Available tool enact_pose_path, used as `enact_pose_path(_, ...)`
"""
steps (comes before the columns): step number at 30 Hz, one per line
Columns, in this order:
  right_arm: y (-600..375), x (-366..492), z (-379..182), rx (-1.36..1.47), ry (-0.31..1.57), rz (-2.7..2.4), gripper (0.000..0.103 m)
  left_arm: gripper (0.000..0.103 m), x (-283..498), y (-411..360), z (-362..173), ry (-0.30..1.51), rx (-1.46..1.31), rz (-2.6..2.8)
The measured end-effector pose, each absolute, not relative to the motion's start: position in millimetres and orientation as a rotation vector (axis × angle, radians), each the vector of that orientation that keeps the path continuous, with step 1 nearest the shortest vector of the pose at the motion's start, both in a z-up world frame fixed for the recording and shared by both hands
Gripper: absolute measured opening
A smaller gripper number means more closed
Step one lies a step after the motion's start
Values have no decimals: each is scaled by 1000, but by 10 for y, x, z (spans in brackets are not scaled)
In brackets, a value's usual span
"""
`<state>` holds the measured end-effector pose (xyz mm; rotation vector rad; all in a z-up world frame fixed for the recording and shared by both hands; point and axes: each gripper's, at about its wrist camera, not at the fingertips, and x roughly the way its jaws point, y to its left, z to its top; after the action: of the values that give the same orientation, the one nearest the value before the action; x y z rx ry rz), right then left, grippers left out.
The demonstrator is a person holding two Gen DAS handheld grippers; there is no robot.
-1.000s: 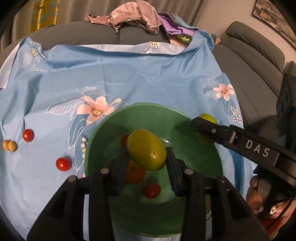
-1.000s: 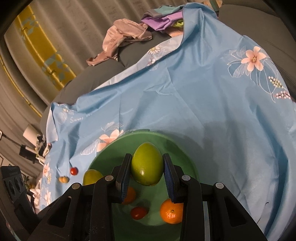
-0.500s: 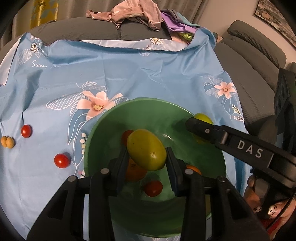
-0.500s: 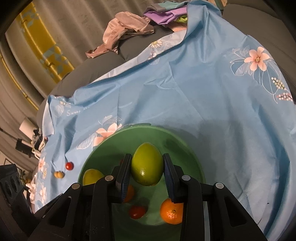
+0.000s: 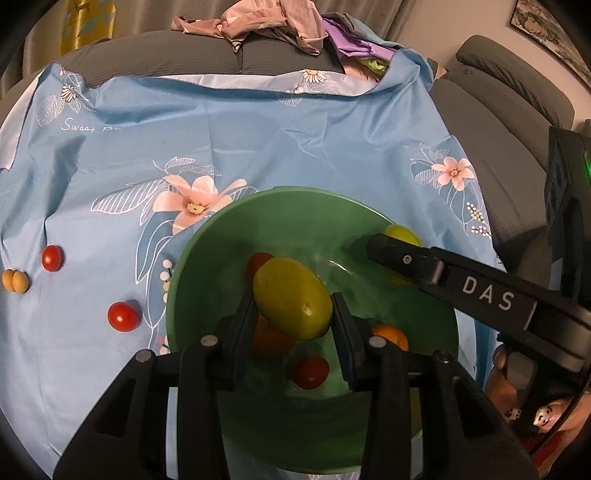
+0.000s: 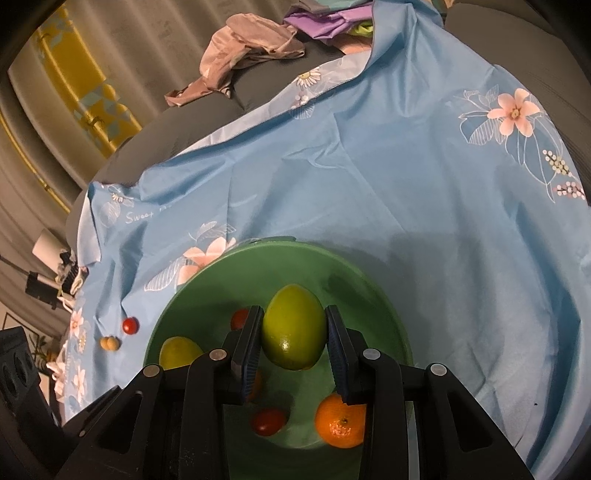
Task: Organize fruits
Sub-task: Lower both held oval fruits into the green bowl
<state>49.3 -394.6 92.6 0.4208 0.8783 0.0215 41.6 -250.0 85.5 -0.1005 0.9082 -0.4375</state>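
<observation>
A green bowl [image 5: 207, 258] sits on a blue flowered cloth; it also shows in the right wrist view [image 6: 384, 291]. My left gripper [image 5: 293, 306] is shut on a yellow-green lemon [image 5: 291, 302] above the bowl. My right gripper [image 6: 293, 336] is shut on a green lemon [image 6: 293, 332] over the bowl's right side; its finger [image 5: 443, 273] crosses the left wrist view. In the bowl lie an orange [image 6: 340, 421], a second orange partly hidden [image 5: 269, 341], and small red tomatoes [image 5: 310, 371] [image 6: 267, 421].
On the cloth left of the bowl lie two red tomatoes [image 5: 123, 316] [image 5: 51, 257] and a small orange-yellow double fruit [image 5: 14, 281]. Crumpled clothes [image 5: 266, 22] lie on the grey sofa behind. A sofa arm [image 5: 517, 92] is at the right.
Both grippers have moved slightly lower and nearer over the bowl, each still holding its lemon. The fruits in the bowl and on the cloth have not moved.
</observation>
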Motion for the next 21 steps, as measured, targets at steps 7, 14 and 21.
enact_pose_path(7,-3935,512,910,412,891,20,35,39,419,-2512,828,917,-94,-441)
enact_pose_path(14,-3921,530,878,402,905,18,35,40,430,-2529,803,925,-91,-441)
enact_pose_path(21,-3920,556,858,396,915,19,35,39,452,-2535,773,934,-83,-433)
